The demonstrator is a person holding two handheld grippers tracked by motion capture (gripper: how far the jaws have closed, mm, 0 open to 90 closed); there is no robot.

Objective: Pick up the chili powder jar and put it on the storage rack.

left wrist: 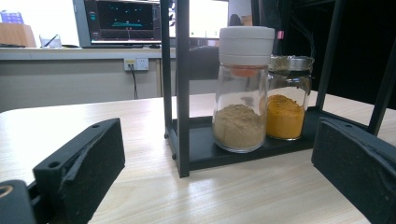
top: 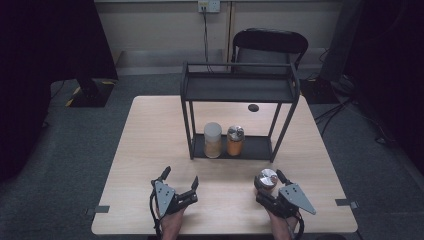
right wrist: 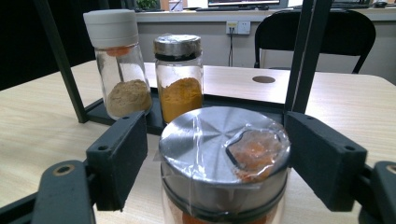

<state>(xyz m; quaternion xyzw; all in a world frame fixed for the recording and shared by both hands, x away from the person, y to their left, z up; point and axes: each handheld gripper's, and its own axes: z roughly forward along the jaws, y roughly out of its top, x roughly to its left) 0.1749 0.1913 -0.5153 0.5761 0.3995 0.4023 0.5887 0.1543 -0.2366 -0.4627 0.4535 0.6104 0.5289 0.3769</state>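
Right gripper (right wrist: 219, 158) clasped the glass spice jar with shiny steel lid (right wrist: 224, 154) below its lid; rigid, slick, breakable. Left gripper (left wrist: 215, 182) sat released.

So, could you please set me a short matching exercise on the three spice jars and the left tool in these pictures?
Things:
1. white-capped jar
2. metal-lidded jar on the rack
3. jar between the right tool's jaws
4. left tool

Descriptions:
A. jaws wide apart, nothing between them
B. stands on the table in front of the rack
C. holds bright yellow-orange powder
D. holds tan-brown powder

Pairs: 1-D, 2-C, 3-B, 4-A
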